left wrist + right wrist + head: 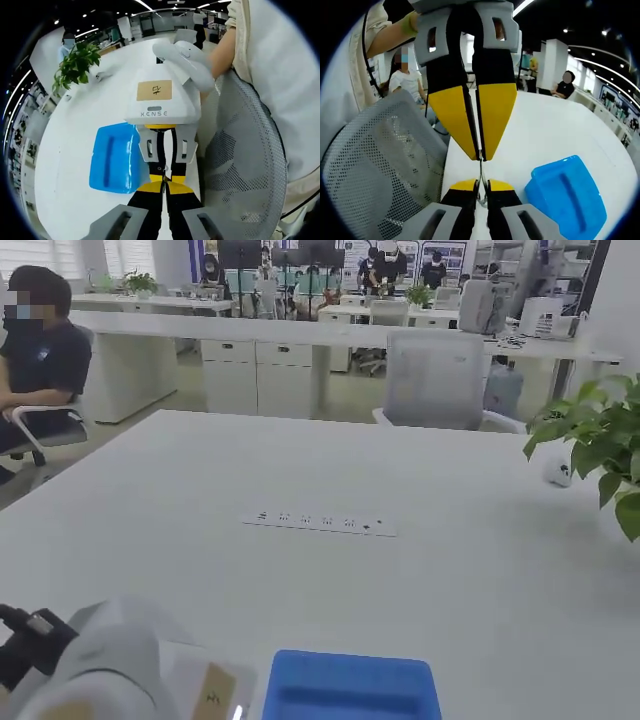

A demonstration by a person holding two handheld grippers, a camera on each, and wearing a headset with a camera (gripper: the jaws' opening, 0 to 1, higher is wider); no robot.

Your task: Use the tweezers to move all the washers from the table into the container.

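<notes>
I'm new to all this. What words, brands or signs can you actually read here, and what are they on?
"XENSE": printed on the right gripper, on its white body.
Tan sticker above it: one handwritten mark, too unclear to read.
Similar sticker in the head view, bottom left: blurred.
Background posters: too small.

Container (567, 192), 4 o'clock in right gripper view: glossy blue plastic. Table (330, 470): smooth matt white. Chair (380, 165), 8 o'clock: perforated grey mesh. Tweezers (481, 177): thin bright metal. Left gripper (480, 156) pads (495, 115): matt yellow, smooth.
</notes>
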